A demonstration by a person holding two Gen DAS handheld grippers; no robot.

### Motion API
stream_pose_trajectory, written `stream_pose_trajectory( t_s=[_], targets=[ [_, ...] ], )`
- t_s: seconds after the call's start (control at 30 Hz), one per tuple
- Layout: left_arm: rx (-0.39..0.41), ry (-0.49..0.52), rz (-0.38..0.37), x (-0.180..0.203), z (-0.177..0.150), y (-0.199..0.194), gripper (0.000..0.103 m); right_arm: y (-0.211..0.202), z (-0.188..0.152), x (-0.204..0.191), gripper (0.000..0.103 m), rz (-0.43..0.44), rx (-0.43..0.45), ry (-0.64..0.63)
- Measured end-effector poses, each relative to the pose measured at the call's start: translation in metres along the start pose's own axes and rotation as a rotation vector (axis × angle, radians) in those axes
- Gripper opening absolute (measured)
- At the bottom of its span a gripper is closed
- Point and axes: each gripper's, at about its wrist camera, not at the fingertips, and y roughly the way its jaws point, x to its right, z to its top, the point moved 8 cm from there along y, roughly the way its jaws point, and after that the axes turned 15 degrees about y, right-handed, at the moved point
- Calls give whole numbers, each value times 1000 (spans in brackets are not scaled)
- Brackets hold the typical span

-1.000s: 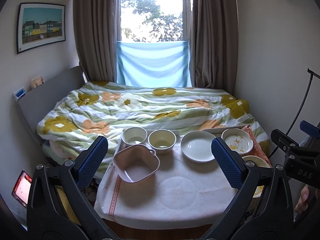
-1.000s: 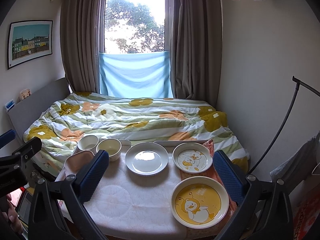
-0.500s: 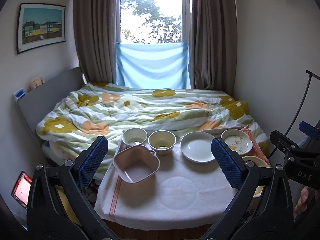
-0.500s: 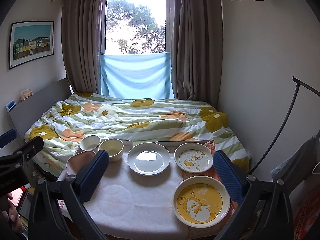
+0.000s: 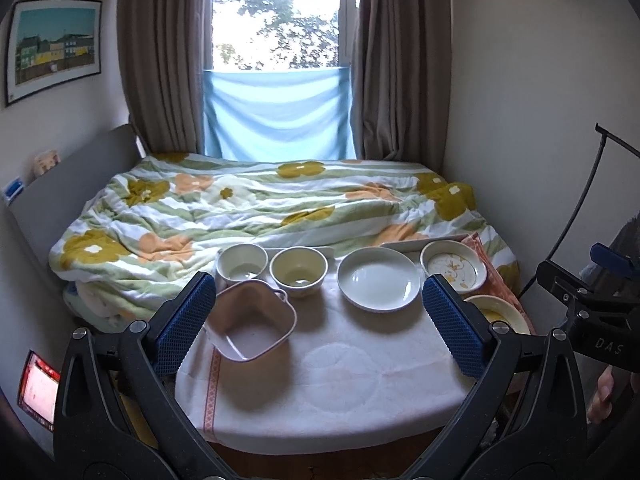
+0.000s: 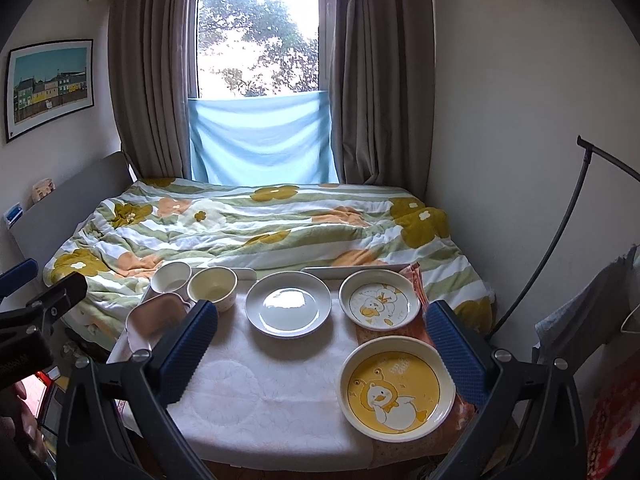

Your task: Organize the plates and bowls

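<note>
Jaws of both the left gripper (image 5: 318, 312) and right gripper (image 6: 322, 346) are hanging spread wide, gripping nothing, above the cloth-covered counter (image 6: 256, 392). Resting there are the yellow duck plate (image 6: 396, 394), white plate (image 6: 289, 304), pink square dish (image 5: 252, 326) and two small bowls (image 5: 298, 271).

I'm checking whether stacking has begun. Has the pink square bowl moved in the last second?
No. In the left wrist view the pink square bowl sits just in front of the two small bowls, as before, untouched.

3 plates (image 6: 288, 304), 3 bowls (image 5: 298, 271) upright on table.
</note>
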Motion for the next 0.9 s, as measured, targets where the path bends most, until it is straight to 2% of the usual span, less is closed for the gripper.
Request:
stream_pose_trajectory(
  t_s=[0.07,0.27,0.53,0.63,0.7,0.87,0.9],
  targets=[
    [-19,27,-21,13,-1,15,103,6,-6,14,103,-16,-21,14],
    [-65,87,-160,77,-5,66,103,36,-32,81,103,-53,-116,100],
    [-287,140,-390,205,-54,174,103,102,-88,188,101,-59,-309,250],
    [-353,147,-443,247,-77,210,100,126,-109,217,92,-31,-378,302],
    [-401,142,-475,269,-93,233,97,140,-121,230,76,-3,-427,334],
    [-491,138,-513,307,-120,266,78,174,-136,253,54,63,-514,387],
    [-504,139,-516,310,-122,267,77,180,-137,255,49,74,-525,392]
  ],
)
